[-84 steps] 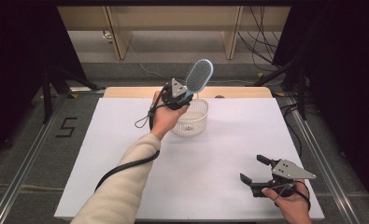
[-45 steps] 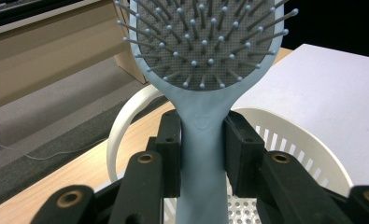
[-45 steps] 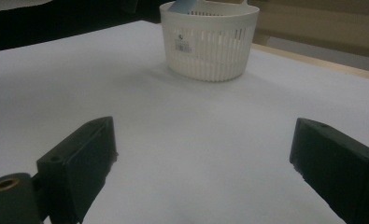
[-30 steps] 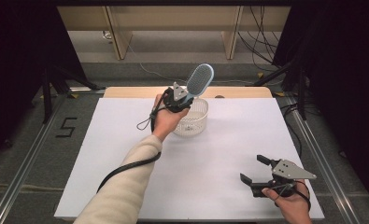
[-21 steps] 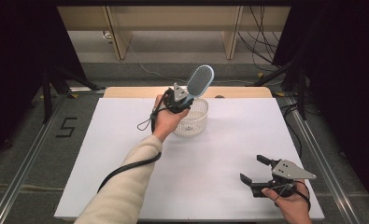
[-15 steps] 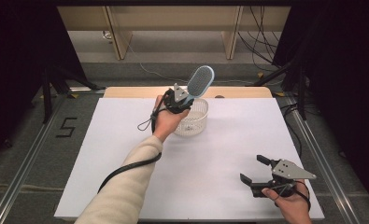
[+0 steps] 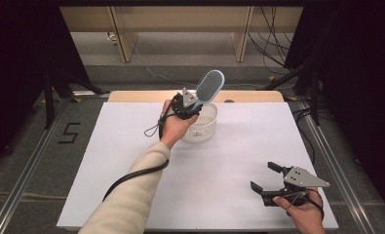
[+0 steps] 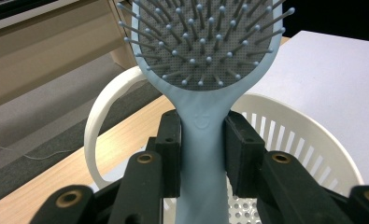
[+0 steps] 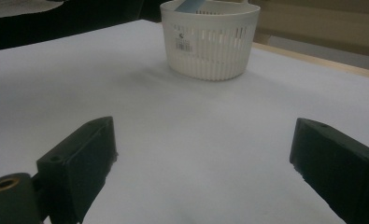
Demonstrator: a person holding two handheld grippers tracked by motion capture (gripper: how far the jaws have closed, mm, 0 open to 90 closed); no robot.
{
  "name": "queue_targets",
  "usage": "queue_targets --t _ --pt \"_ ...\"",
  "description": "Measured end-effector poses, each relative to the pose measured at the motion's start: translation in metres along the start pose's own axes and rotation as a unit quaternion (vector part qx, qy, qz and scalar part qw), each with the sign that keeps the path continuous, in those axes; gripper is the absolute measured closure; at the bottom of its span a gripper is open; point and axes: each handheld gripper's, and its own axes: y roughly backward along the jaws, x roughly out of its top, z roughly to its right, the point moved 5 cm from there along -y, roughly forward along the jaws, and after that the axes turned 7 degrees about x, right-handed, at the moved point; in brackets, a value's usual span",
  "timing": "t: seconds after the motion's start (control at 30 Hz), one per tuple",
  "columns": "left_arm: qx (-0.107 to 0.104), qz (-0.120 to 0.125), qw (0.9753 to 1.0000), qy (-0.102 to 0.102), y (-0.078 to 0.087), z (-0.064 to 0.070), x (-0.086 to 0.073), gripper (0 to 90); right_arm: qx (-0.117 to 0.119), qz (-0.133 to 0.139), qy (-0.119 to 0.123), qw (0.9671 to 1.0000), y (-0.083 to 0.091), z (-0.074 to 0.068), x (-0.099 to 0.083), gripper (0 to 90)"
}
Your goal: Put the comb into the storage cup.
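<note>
Brush [image 7: 210, 87]: pale blue hairbrush, oval grey pad with ball-tipped bristles; high view, upper centre of frame, head tilted up and to the right above the basket rim. Left gripper view: head [image 8: 205, 37] fills the top centre, bristles toward the camera, handle running straight down to the bottom edge

Left gripper [image 7: 189, 103]: high view, upper centre, just left of the basket, held in the left hand [image 7: 173, 126]; jaws closed tight on the brush handle, one pad on each side. Left gripper view: gripper [image 8: 202, 154] at lower centre, both black pads touching the handle just below the neck

Basket [image 7: 202, 127]: white, round, slotted wall; high view, centre of the upper half, standing upright on the table, directly under the brush handle. Left gripper view: rim and slots at right [image 8: 303, 140], perforated floor at the bottom, a white loop handle at left. Right gripper view: top centre [image 9: 210, 42], small label on its wall, a blue tip of the brush [image 9: 194, 4] just above the rim

Right gripper [image 7: 268, 180]: high view, lower right, held in the right hand [image 7: 299, 214] near the table's front edge, well apart from the basket; jaws spread wide, nothing between them. Right gripper view: gripper [image 9: 205, 163], pads at lower left and lower right, bare table between

Table [image 7: 258, 136]: white top, wooden strip along the far edge; cable [image 7: 131, 175] trailing under the left sleeve
</note>
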Motion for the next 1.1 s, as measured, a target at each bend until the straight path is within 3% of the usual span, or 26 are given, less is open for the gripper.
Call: queue_targets --t 0.77,0.87,1.1 --pt "-0.006 -0.013 0.9999 -0.005 0.0 0.001 -0.004 68.2 -0.001 0.0 0.0 1.0 0.0 0.0 0.0 8.0" --pt "-0.012 -0.027 0.9995 -0.005 0.002 0.003 -0.009 62.8 -0.001 -0.001 0.0 1.0 0.0 0.0 0.0 8.0" --pt "-0.011 -0.024 0.9996 0.005 0.012 -0.001 -0.012 49.1 -0.001 -0.003 0.0 1.0 0.0 0.0 0.0 7.9"
